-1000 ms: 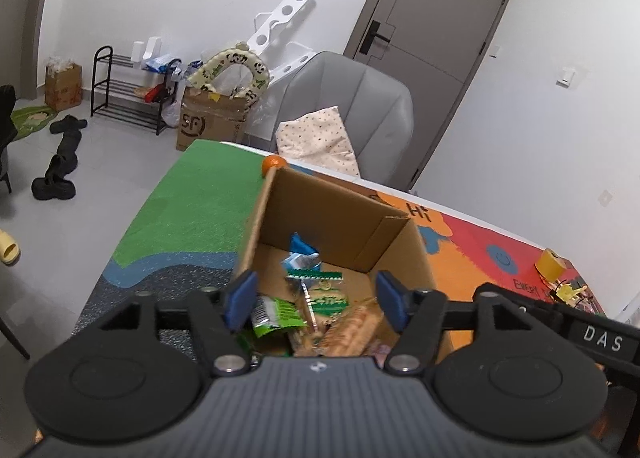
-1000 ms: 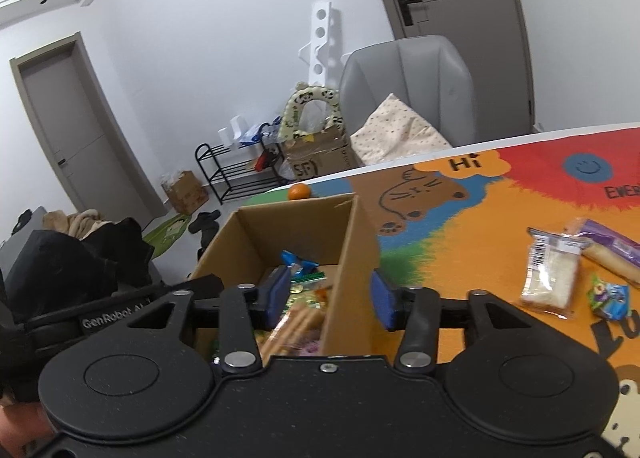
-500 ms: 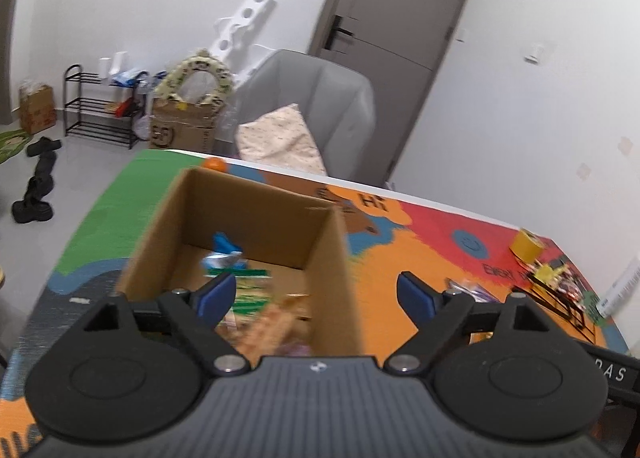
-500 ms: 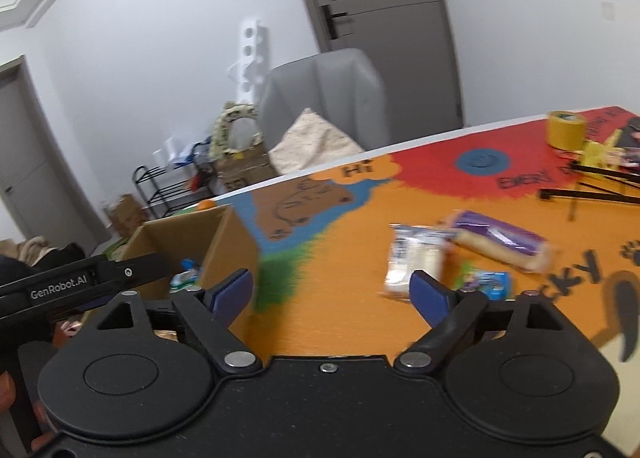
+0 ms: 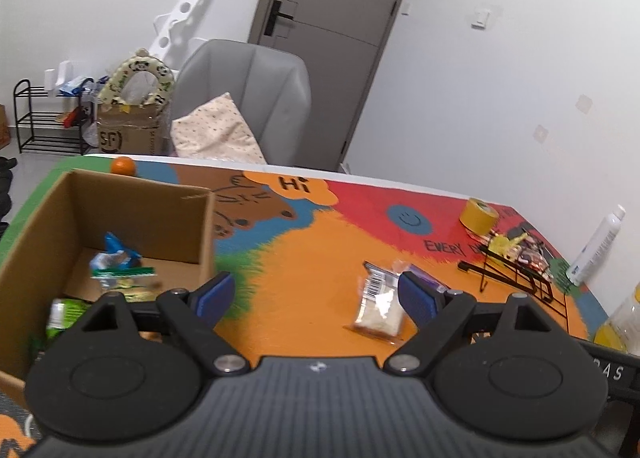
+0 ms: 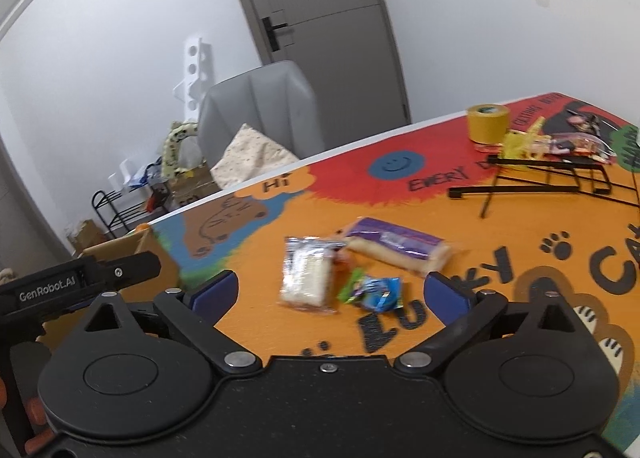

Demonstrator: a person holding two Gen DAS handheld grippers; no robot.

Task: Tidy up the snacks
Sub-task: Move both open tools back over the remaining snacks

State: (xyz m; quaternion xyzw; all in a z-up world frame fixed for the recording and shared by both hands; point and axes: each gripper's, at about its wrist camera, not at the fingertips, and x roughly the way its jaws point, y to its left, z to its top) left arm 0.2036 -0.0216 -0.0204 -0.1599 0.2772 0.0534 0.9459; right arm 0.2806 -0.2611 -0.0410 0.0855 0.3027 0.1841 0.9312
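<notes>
Both wrist views over table [image 5: 312, 258]

A brown cardboard box [image 5: 132, 214] stands open, left of the left jaws, with snack packs [image 5: 116, 262] inside. A clear pack of white bread [image 6: 306, 276] lies flat ahead, between the right jaws. A long purple-wrapped roll [image 6: 396, 248] lies just behind it. A small blue and green candy bag [image 6: 374, 292] lies just beside the bread.

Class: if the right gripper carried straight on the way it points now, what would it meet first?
Probably the small blue-wrapped snack lying on the table mat, framed between the opening, empty right gripper; depth is uncertain.
</notes>
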